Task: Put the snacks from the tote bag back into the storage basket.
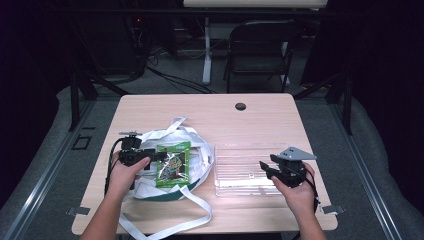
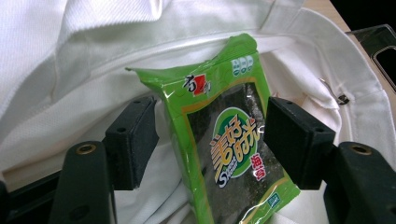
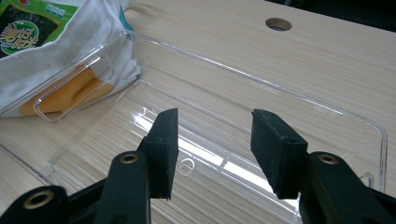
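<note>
The wooden tabletop (image 1: 250, 120) was the biggest thing, with a small round hole (image 1: 240, 106) near its far edge. A white cloth bag (image 1: 197, 150) with long straps lay on the left part of it. A clear plastic tray (image 1: 240, 170) sat flat on the right part, just beside the bag. In the right claw view, the tray's near end touched the bag, and something orange (image 3: 70, 93) showed through the plastic wall there.

A green snack packet (image 1: 173, 164) (it had a dark middle and a round label) lay on top of the bag. In the left claw view the packet (image 2: 224, 140) sat tilted in the white cloth.

The left claw (image 1: 150, 157) was at the packet's left edge. Its jaws stood wide apart, one on each side of the packet, and they did not squeeze it. One jaw looked very close to the packet's side.

The right claw (image 1: 265, 167) was over the right end of the tray. It was released too, with only the bare tray between its jaws.
</note>
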A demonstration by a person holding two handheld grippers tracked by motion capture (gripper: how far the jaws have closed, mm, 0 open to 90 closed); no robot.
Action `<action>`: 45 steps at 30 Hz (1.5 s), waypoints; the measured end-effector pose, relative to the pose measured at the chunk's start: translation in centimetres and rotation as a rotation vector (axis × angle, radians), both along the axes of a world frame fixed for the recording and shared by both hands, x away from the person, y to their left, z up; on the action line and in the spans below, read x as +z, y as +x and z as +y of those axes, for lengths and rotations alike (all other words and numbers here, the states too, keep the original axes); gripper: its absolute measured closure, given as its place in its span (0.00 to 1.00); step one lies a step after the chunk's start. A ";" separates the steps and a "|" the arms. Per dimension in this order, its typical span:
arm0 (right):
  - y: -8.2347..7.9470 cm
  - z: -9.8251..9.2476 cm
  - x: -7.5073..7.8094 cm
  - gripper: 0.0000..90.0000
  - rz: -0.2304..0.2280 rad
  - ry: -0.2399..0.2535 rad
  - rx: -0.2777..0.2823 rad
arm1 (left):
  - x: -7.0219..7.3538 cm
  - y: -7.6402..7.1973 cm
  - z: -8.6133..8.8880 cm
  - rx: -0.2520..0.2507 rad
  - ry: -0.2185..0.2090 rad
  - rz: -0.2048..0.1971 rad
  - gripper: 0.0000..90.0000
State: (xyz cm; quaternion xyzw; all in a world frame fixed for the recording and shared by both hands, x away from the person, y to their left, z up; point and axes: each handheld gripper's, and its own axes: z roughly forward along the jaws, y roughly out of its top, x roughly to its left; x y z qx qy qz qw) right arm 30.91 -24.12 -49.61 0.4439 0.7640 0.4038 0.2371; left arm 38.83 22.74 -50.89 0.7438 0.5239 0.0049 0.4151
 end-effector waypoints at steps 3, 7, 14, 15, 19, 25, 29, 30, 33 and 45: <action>0.0 0.1 -0.1 0.57 0.002 -0.003 0.000 | -0.4 0.2 0.0 0.003 -0.010 0.028 0.37; 0.0 0.2 -0.1 0.57 0.003 -0.007 0.002 | -0.6 0.3 0.0 0.003 -0.017 0.047 0.36; 0.0 0.2 -0.1 0.57 0.006 -0.012 0.005 | -1.0 0.5 -0.2 0.004 -0.016 0.069 0.36; 0.0 0.2 -0.1 0.57 0.007 -0.012 0.004 | -1.1 0.5 -0.2 -0.001 -0.016 0.074 0.36; -0.1 0.1 -0.2 0.57 0.007 -0.009 0.002 | -1.5 0.8 -0.7 -0.012 -0.005 0.094 0.36; -0.2 0.0 -0.3 0.57 0.008 -0.009 0.000 | -1.8 1.0 -0.9 -0.017 -0.002 0.108 0.36; -0.3 0.0 -0.3 0.57 0.010 -0.006 -0.003 | -2.0 1.2 -1.1 -0.017 -0.008 0.122 0.36; -0.4 -0.1 -0.3 0.57 0.009 -0.003 -0.005 | -2.1 1.2 -1.1 -0.028 -0.001 0.122 0.36; -0.4 -0.1 -0.3 0.57 0.010 -0.005 -0.005 | -2.3 1.3 -1.3 -0.029 -0.005 0.131 0.36; -0.6 -0.2 -0.4 0.57 0.013 -0.003 -0.011 | -3.3 1.9 -1.6 -0.052 -0.040 0.184 0.38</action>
